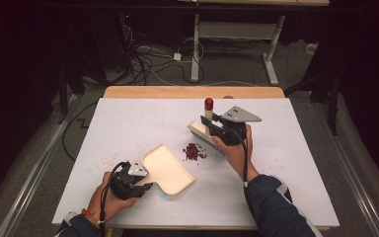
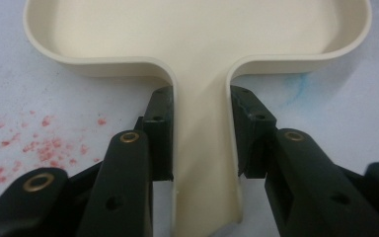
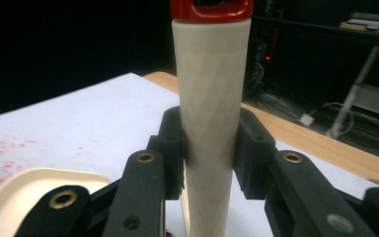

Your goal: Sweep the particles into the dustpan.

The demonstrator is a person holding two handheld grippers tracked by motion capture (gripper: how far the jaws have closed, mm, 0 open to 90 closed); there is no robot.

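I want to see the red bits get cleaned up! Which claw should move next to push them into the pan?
Probably the right claw: it is shut on the brush, right beside the red crumbs. The left claw is shut on the dustpan handle, its mouth facing the crumbs, so it looks best kept steady.

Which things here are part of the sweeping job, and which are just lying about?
In the job:
dustpan, held by left gripper
brush, handle held by right gripper
red crumb pile

Lying about:
floor cables
far desk frame
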